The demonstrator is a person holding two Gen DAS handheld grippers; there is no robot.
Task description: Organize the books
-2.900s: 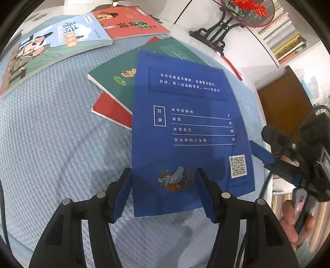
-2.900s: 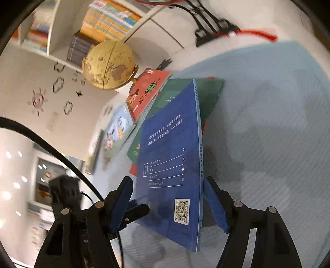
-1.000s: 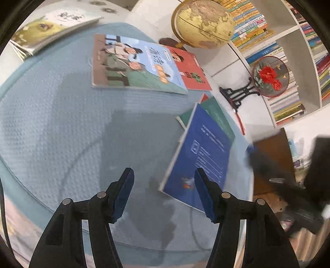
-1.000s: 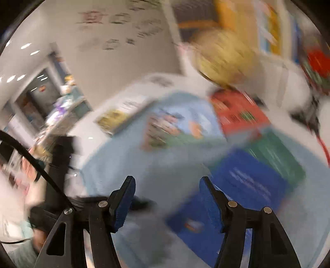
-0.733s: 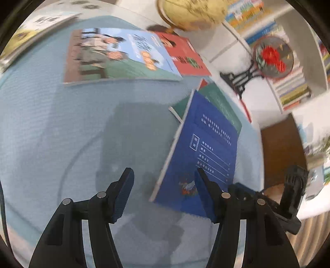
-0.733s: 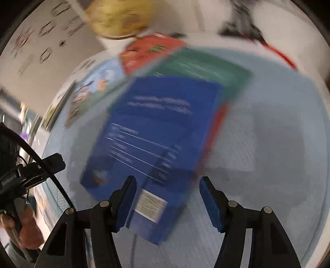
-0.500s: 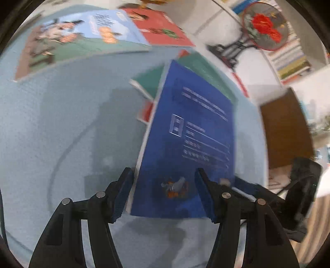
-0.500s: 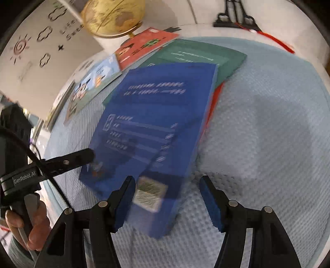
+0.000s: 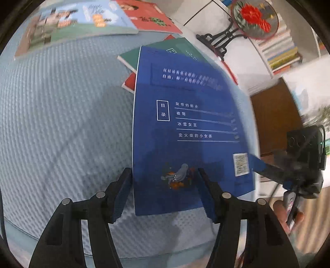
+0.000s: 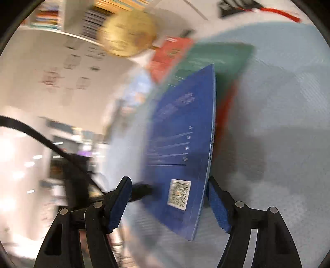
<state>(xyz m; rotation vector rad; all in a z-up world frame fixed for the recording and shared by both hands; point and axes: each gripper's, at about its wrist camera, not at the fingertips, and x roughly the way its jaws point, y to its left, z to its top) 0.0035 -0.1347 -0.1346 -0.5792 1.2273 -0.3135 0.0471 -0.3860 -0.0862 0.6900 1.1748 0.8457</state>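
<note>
A blue book (image 9: 185, 123) lies face down on a green book (image 9: 132, 57) and a red book (image 9: 129, 81), on a light blue mat (image 9: 61, 113). My left gripper (image 9: 165, 172) is open over the blue book's near edge, its pads not pressing on it. At the QR-code corner of the blue book (image 10: 181, 144), my right gripper (image 10: 168, 181) is rolled on its side with its jaws opening. That corner is between its fingers and not gripped. One of its fingers (image 9: 266, 166) shows in the left wrist view.
An illustrated light blue book (image 9: 72, 26) and an orange-red book (image 9: 148, 16) lie at the far side of the mat. A globe (image 10: 127, 31), a round fan ornament on a stand (image 9: 253, 18) and a bookshelf (image 9: 282, 51) stand behind. A hand (image 9: 288, 214) holds the right gripper.
Both grippers have closed in on the blue book. The left one has come to its near edge. The right one has swung round, rolled and spread its jaws at the QR-code corner.
</note>
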